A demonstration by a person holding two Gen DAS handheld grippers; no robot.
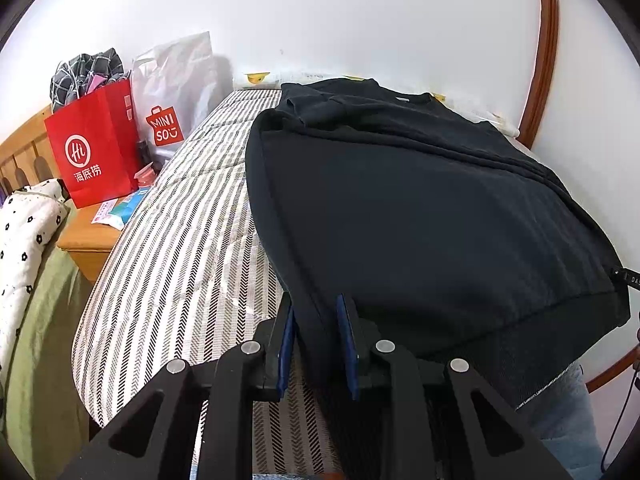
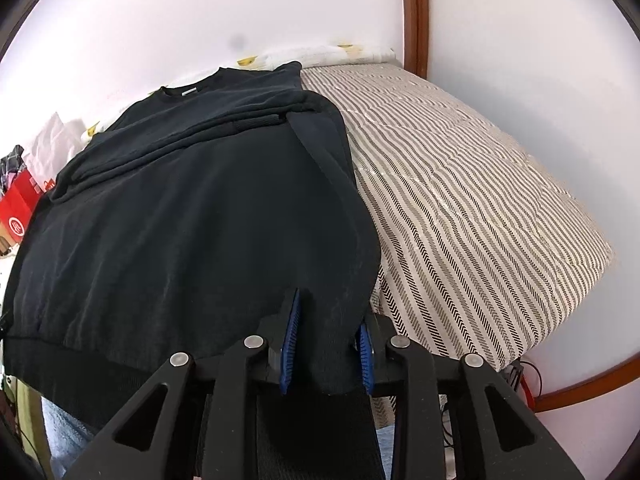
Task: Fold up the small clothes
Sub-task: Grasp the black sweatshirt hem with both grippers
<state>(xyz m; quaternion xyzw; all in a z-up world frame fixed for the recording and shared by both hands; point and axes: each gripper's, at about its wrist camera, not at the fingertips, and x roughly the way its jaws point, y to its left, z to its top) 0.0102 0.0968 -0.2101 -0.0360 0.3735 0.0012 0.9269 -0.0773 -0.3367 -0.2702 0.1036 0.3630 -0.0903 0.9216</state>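
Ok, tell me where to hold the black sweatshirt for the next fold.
Grip the black sweatshirt at its two bottom hem corners, coming from the near bed edge. The hem overhangs there, so fingers slide around it; the left gripper and right gripper already pinch those corners.

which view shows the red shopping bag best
The left wrist view. There the red shopping bag stands whole on the wooden bedside table beside the white bag, its white logo readable. The right wrist view catches only a small red sliver at its left edge, behind the black sweatshirt.
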